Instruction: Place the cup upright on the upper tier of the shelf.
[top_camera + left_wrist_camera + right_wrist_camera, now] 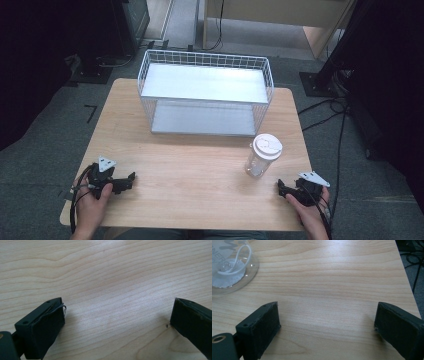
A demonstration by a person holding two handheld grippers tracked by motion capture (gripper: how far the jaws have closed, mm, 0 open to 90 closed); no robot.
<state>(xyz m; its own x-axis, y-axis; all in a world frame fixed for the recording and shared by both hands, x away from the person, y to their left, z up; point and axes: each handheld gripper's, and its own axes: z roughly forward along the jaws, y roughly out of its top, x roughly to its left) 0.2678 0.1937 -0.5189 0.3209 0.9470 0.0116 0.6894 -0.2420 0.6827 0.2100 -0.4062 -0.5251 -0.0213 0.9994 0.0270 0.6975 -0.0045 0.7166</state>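
**Cup stands just ahead of the right tongs**

A clear plastic cup (262, 156) with a white lid stands upright on the tabletop (190, 175), near its right side, in front of the wire basket (205, 92). The right tongs (281, 189) rest close by, just nearer the person and slightly to the cup's right, jaws spread with bare wood between them. In the right gripper view the cup's base (230, 267) sits beyond the jaws, apart from them. The left tongs (131, 179) lie well apart from the cup at the tabletop's left, also spread and holding nothing.
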